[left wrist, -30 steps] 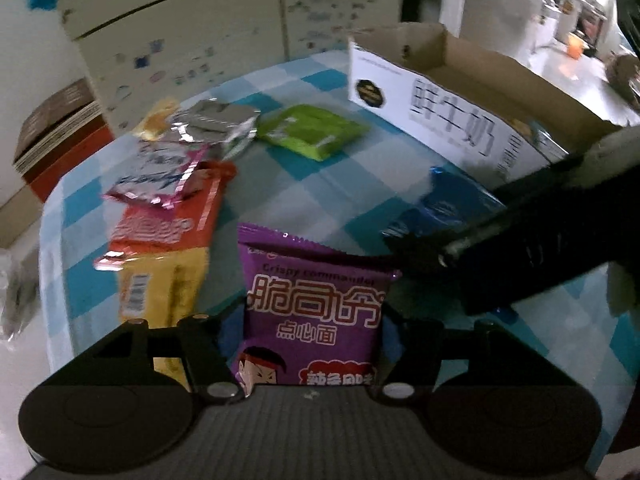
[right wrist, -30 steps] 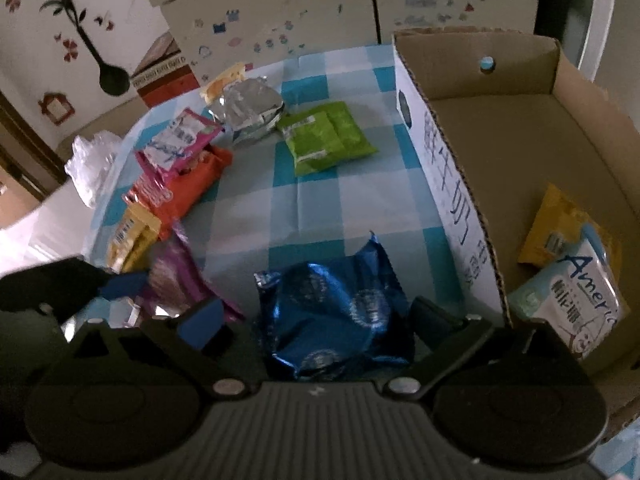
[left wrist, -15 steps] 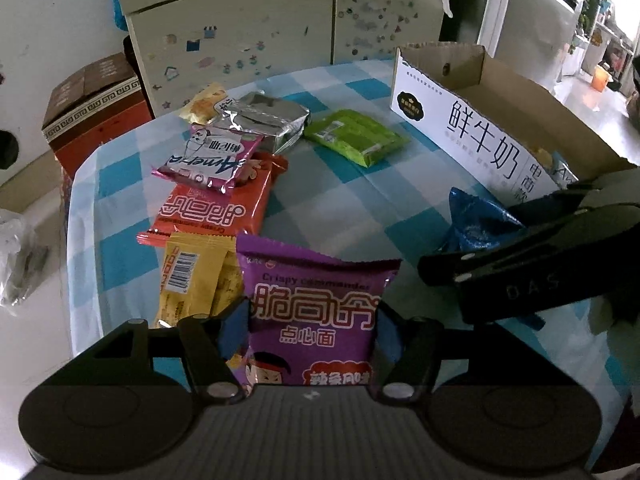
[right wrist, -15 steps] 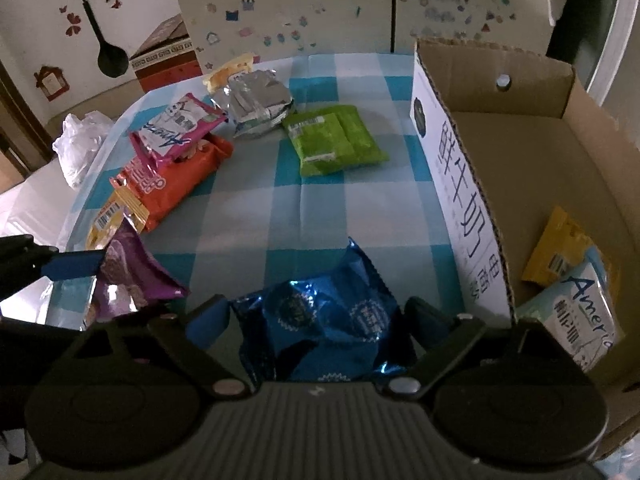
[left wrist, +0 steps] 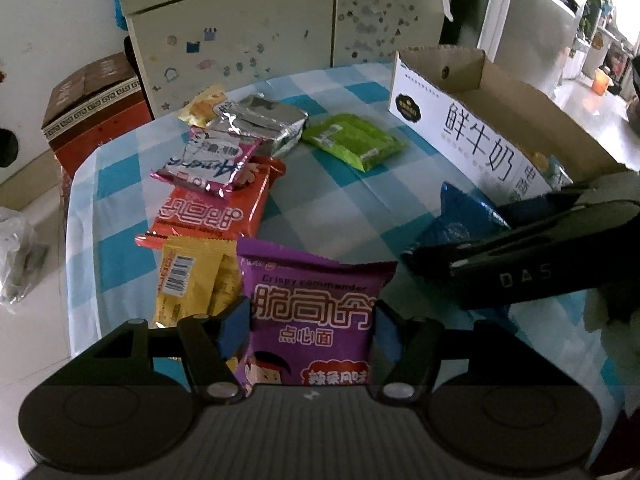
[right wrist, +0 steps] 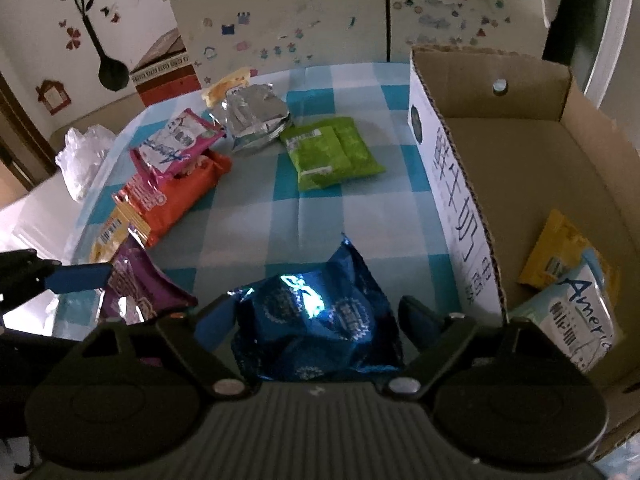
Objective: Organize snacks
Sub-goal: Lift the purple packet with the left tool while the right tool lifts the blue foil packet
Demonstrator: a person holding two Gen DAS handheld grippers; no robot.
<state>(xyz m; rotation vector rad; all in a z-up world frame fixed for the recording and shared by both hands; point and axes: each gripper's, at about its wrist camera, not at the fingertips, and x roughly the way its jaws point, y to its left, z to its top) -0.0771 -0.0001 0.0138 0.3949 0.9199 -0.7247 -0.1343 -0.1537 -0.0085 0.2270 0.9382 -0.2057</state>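
Note:
My left gripper (left wrist: 308, 322) is shut on a purple snack pack (left wrist: 314, 312) and holds it above the table's near left; the pack also shows in the right wrist view (right wrist: 136, 284). My right gripper (right wrist: 316, 324) is shut on a crinkled blue foil pack (right wrist: 316, 320), held just left of the open cardboard box (right wrist: 452, 184). From the left wrist view the blue pack (left wrist: 460, 220) and the right gripper (left wrist: 520, 256) are at the right, beside the box (left wrist: 472, 136). The box holds a yellow pack (right wrist: 560, 252) and a white pack (right wrist: 572, 320).
On the blue-checked tablecloth (right wrist: 320, 208) lie a green pack (right wrist: 332, 152), a silver foil pack (right wrist: 256, 116), a pink-white pack (right wrist: 176, 144), an orange pack (right wrist: 176, 196) and a yellow pack (left wrist: 192, 280). A red-brown carton (left wrist: 96, 112) and cupboard (left wrist: 280, 32) stand behind.
Both grippers have risen and drawn back with their packs, so more of the table shows. The blue pack sits a little higher beside the box wall.

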